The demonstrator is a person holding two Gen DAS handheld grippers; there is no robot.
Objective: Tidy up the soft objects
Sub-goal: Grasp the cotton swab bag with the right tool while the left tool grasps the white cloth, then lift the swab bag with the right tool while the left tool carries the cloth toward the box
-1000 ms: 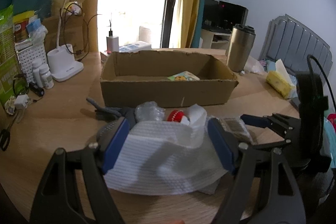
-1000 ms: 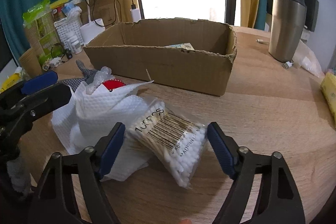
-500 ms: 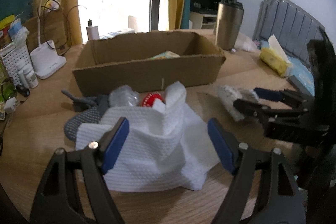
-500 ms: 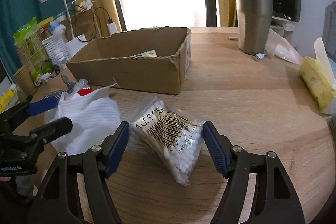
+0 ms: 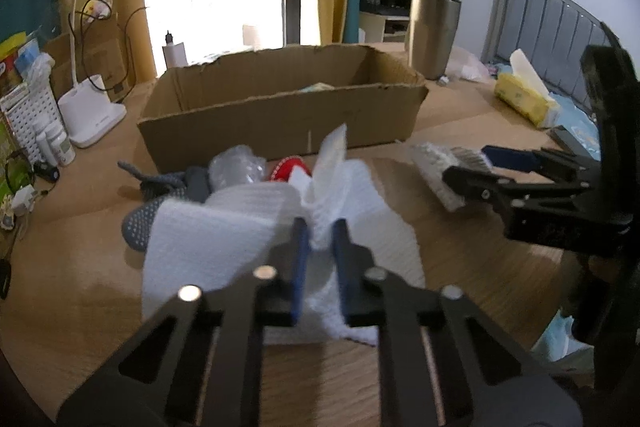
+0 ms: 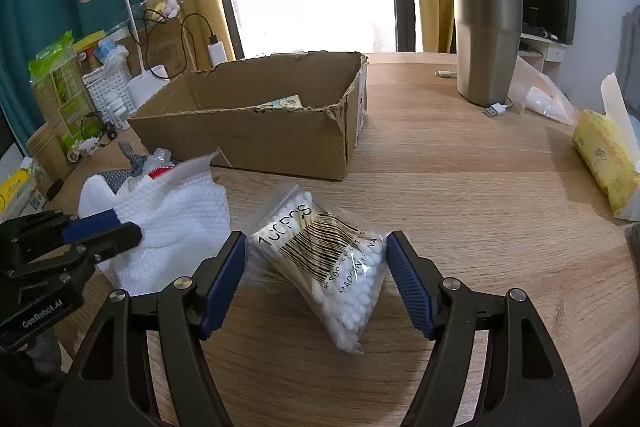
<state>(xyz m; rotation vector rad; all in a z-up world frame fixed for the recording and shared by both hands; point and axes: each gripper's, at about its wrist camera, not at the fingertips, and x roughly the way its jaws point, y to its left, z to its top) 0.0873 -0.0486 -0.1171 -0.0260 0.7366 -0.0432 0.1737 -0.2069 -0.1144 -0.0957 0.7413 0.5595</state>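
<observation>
My left gripper (image 5: 320, 235) is shut on a fold of the white cloth (image 5: 224, 227), which lies on the wooden table in front of the open cardboard box (image 5: 280, 115). The cloth also shows in the right wrist view (image 6: 176, 211), with the left gripper (image 6: 100, 227) clamped on it. My right gripper (image 6: 316, 259) is shut on a clear bag of cotton swabs (image 6: 328, 267), held just above the table; the bag also shows in the left wrist view (image 5: 440, 171). A grey dotted sock (image 5: 140, 227), a crumpled plastic bag (image 5: 236, 167) and a red item (image 5: 286, 169) lie behind the cloth.
A steel tumbler (image 6: 486, 39) stands at the back right. A yellow tissue pack (image 6: 604, 159) lies at the right edge. A white desk lamp (image 5: 92, 107), a basket with small bottles (image 5: 36, 123) and cables crowd the left side. The box (image 6: 256, 123) holds a small colourful packet.
My left gripper has closed on the white cloth, which it was only straddling before. My right gripper has closed on the swab bag and carried it right, away from the cloth.
</observation>
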